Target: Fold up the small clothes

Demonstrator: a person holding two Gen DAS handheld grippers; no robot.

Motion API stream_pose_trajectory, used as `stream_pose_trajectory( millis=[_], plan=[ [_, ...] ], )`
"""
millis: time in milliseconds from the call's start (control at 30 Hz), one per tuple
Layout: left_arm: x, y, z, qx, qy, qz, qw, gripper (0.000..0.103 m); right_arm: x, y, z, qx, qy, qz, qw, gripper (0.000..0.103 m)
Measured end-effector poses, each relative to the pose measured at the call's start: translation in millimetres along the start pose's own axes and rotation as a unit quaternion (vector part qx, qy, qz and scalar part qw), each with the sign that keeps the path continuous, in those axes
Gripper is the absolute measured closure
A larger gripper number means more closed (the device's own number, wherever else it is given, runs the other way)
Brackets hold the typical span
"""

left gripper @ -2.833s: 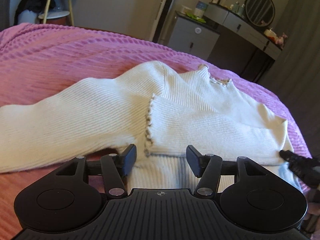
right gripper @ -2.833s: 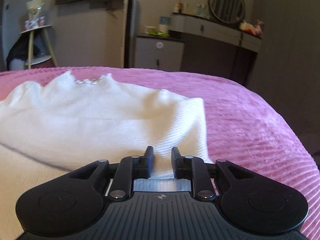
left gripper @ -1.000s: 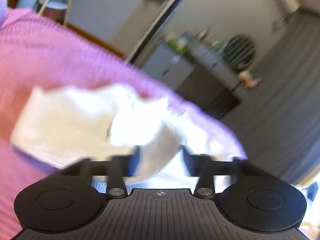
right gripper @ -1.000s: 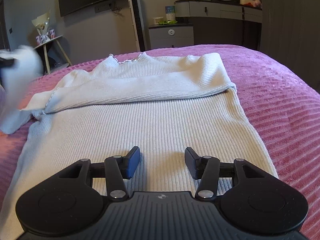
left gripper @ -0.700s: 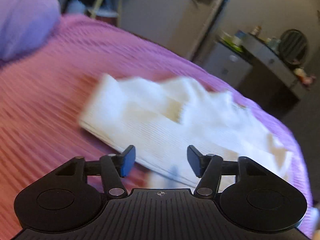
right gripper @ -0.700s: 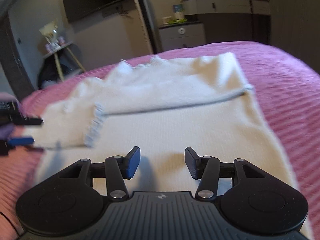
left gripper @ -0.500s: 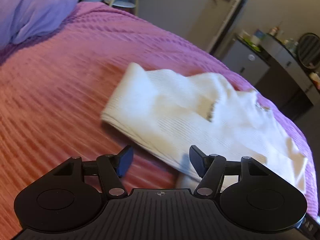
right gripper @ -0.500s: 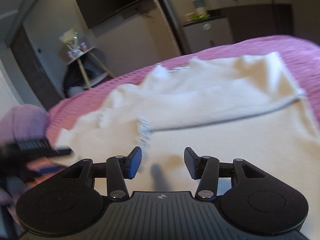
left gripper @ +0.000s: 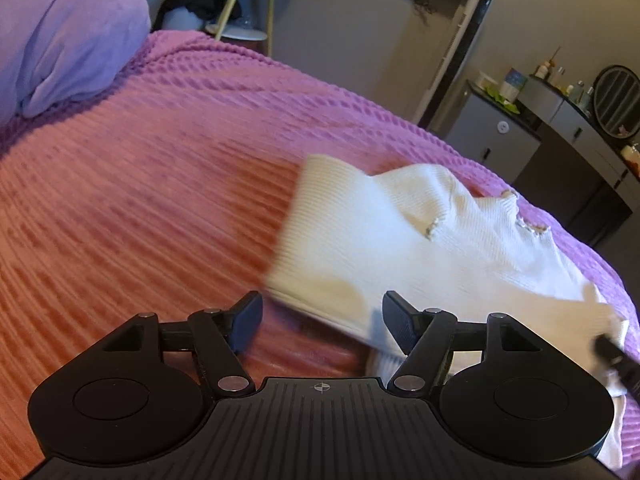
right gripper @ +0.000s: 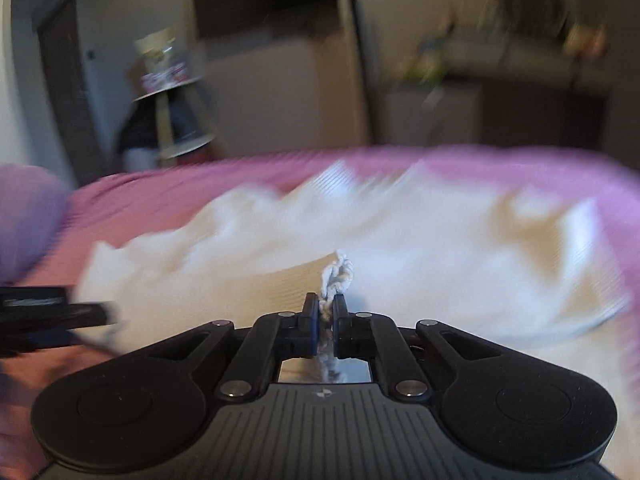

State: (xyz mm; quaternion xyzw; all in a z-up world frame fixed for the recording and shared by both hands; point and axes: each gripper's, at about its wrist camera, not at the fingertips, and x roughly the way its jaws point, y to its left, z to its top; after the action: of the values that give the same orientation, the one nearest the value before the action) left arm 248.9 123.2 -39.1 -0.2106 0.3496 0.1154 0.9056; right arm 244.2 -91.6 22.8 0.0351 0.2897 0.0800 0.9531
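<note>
Pinching a frilled cuff edge point(right gripper: 339, 276) of the cream ribbed knit top point(left gripper: 400, 248) in the right gripper point(right gripper: 326, 312), its jaws drawn nearly together with a twist of trim poking up between them, probably so that the sleeve can be carried across the body for the next fold. Lying spread over the pink ribbed bedspread point(left gripper: 160, 200), the cream top, its ruffled neckline point(left gripper: 532, 228) pointing toward the far side of the bed and one sleeve doubled into a blunt folded end point(left gripper: 304, 216) nearest the left gripper point(left gripper: 322, 320). Hovering low beside that folded end with jaws spread wide and nothing between them, the left gripper, seemingly poised either to pin the cloth flat or to take a second hold. Showing as a dark blurred shape at the left edge of the right wrist view, the same left gripper, just beside the cloth. Blurring heavily in the right wrist view, so exact contact with the lower layers impossible to judge. Resting at the bed's far corner, a lilac plush pillow point(left gripper: 60, 32), well apart from the garment.
</note>
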Motion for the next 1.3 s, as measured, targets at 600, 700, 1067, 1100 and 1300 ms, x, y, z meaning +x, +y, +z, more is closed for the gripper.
stream_pose_trajectory(
  millis=[600,700,1067,1100,1300],
  plan=[
    [17.3,-24.5,-18.5,0.038,0.012,-0.029,0.9988,0.018,30.3,-107.1,-6.5,0.124,0.06,-0.026,0.99,0.082],
    [16.8,-27.0,-19.6,0.041,0.008,-0.032,0.9986,0.017,31.6,-109.9,-5.7,0.144,0.061,0.002,0.988,0.086],
    [17.9,-30.8,-21.5,0.047,0.003,-0.035,0.9983,0.016,22.1,-92.1,12.7,-0.024,-0.012,-0.154,0.988,0.097],
    [18.3,-31.6,-21.6,0.049,0.003,-0.033,0.9982,0.016,27.2,-97.6,11.9,-0.014,0.006,-0.146,0.989,0.097],
    [18.7,-30.6,-20.7,0.036,-0.001,-0.032,0.9988,0.015,23.3,-106.0,4.7,0.017,0.022,-0.193,0.981,0.092]
  ],
)
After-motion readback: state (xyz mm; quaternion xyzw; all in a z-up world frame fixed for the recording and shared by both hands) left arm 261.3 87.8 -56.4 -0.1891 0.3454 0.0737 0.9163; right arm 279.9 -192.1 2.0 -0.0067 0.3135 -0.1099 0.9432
